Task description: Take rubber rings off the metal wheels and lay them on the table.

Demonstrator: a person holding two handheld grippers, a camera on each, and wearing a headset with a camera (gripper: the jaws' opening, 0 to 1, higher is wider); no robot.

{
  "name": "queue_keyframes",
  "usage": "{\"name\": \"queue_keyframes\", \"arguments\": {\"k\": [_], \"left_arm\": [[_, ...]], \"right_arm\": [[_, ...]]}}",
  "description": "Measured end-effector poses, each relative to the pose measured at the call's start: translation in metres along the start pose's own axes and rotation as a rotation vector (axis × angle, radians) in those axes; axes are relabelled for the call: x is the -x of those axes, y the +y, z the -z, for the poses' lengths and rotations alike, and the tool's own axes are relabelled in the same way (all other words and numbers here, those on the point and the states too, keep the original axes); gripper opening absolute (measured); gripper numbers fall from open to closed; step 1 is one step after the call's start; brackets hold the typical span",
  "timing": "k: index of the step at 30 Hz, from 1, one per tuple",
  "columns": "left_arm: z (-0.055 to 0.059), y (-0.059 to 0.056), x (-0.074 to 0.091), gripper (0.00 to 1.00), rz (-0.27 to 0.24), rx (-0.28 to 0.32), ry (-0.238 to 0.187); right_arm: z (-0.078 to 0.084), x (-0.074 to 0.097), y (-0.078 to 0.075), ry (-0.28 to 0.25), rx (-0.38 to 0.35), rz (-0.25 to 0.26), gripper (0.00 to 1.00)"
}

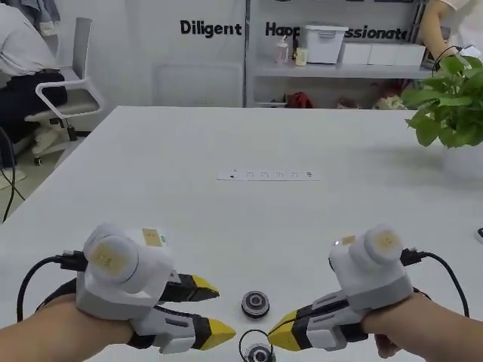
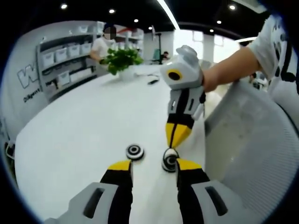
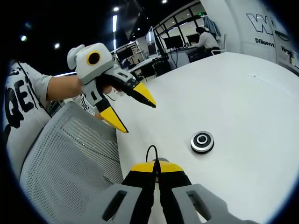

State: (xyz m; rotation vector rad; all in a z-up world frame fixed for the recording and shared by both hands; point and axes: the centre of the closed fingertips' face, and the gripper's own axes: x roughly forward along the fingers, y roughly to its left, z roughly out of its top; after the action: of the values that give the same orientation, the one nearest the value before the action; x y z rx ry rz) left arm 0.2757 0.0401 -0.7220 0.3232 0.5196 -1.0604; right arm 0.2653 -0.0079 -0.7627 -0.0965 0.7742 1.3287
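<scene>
Right gripper: grey two-jaw right gripper with yellow tips (image 1: 275, 335), jaws together, pinched on a thin black rubber ring (image 3: 152, 146) that loops up past the tips.
Left gripper: matching grey-and-yellow left gripper (image 1: 220, 309), jaws apart with nothing between them, hovering just beside the work.
Near wheel: small round metal wheel with a dark rim (image 2: 169, 160), lying flat at the table's near edge, right under the right gripper's tips. Can't tell whether the pinched ring is partly seated on it or fully off.
Far wheel: second small round metal wheel (image 1: 256, 304), lying flat between the two grippers. It is near the first wheel and not touching it; a black band shows on it, likely its ring.
Ring handling: looks soft, stretchy and very light. It probably snaps back if let go early and may cling to the jaw pads.
Where to grip: pinch one short arc of the ring at the wheel's edge and peel it outward, not across the hub.
Wheel handling: rigid, smooth, small, and heavier than the ring. It likely slides or lifts with the pull, so the free gripper should pin it.
Surface: plain white table (image 1: 264, 143), smooth and matte, with a flush white socket strip (image 1: 264, 175) well beyond the wheels.
Room: office, with a green potted plant (image 1: 449, 102) at the table's far right, white shelves with bins (image 1: 339, 66) behind, and a grey mesh chair back (image 3: 70, 158) close to the grippers.
</scene>
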Motion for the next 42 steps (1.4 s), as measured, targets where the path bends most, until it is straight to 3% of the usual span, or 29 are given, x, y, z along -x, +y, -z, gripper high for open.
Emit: {"name": "queue_keyframes", "arguments": {"k": [7, 13, 24, 42], "left_arm": [[0.001, 0.004, 0.012, 0.47, -0.031, 0.017, -0.018], [0.004, 0.009, 0.023, 0.49, -0.061, 0.026, -0.03], [0.007, 0.019, 0.044, 0.57, -0.122, 0.039, -0.055], [0.028, 0.029, 0.076, 0.65, -0.198, 0.117, -0.078]], "right_arm": [[-0.004, 0.001, 0.002, -0.006, 0.007, -0.003, 0.0], [-0.008, -0.002, 0.005, -0.011, 0.014, -0.012, 0.0], [-0.027, -0.004, 0.007, -0.046, 0.016, -0.019, 0.0], [-0.052, -0.02, 0.012, -0.093, 0.014, -0.031, 0.0]]}}
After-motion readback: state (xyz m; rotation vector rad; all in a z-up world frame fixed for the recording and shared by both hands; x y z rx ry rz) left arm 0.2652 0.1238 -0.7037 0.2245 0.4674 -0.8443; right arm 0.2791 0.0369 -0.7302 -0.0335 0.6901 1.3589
